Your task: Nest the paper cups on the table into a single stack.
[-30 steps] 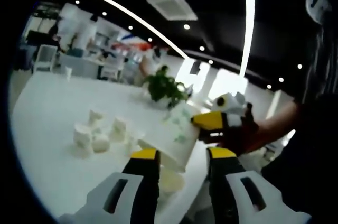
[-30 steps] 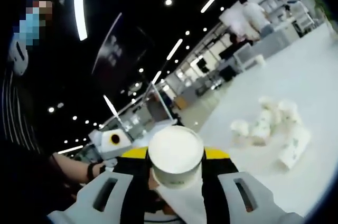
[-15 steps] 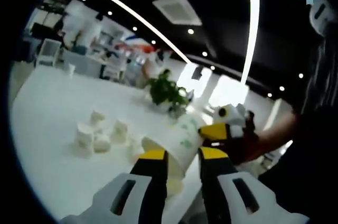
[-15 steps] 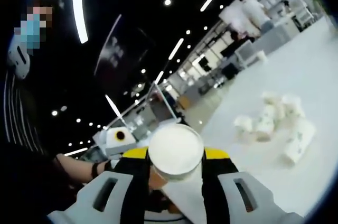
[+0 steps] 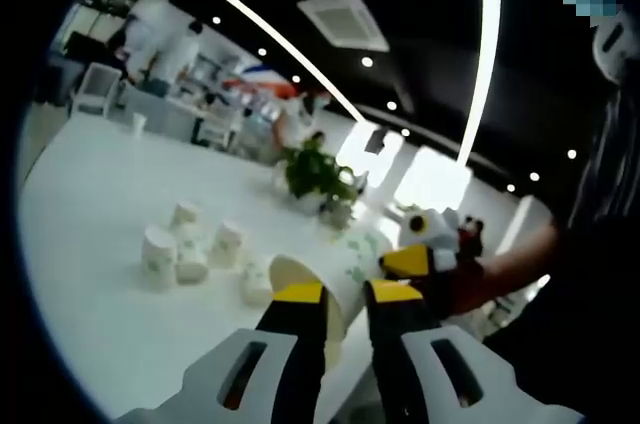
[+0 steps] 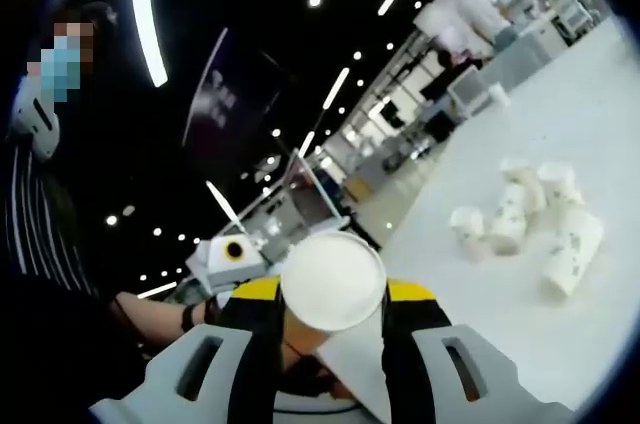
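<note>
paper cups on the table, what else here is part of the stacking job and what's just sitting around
Part of the job:
- cup held in the right gripper
- cup between the left gripper jaws
- loose cups on the table

Just sitting around:
- potted plant
- chairs in the background

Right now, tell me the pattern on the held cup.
White cup with green speckled print, clearest in the left gripper view.

My left gripper hides the lower part of the paper cup; the far cups on the bench blur together.
</note>
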Action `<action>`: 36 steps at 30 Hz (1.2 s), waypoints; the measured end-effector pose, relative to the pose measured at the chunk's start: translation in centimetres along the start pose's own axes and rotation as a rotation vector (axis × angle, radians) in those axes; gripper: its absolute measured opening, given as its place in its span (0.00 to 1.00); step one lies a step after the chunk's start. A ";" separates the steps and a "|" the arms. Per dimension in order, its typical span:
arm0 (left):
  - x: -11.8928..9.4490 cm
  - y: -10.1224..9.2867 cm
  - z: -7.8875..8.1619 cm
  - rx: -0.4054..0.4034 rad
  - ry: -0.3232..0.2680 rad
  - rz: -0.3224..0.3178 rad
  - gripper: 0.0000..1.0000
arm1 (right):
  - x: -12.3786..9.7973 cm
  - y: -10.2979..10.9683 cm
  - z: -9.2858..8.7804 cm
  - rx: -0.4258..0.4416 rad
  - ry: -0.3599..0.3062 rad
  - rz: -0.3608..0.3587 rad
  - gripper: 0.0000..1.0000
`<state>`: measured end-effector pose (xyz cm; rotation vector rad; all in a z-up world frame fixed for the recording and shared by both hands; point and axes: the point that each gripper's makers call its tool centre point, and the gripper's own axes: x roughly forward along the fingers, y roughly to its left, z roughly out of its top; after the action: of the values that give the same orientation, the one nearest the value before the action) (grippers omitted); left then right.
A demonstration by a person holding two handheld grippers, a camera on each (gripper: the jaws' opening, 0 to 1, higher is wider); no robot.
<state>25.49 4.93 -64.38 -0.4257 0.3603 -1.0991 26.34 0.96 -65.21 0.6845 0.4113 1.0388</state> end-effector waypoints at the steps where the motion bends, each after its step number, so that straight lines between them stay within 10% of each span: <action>1: 0.0 -0.1 0.0 -0.004 0.004 -0.007 0.12 | -0.1 0.0 0.0 0.006 0.000 0.009 0.35; 36: -0.2 -3.1 0.1 0.029 0.171 -0.147 0.03 | -1.0 1.6 -0.2 0.064 -0.027 0.123 0.37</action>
<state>23.02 3.95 -62.67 -0.3372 0.4682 -1.2869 24.71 0.66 -64.26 0.7884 0.3841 1.1354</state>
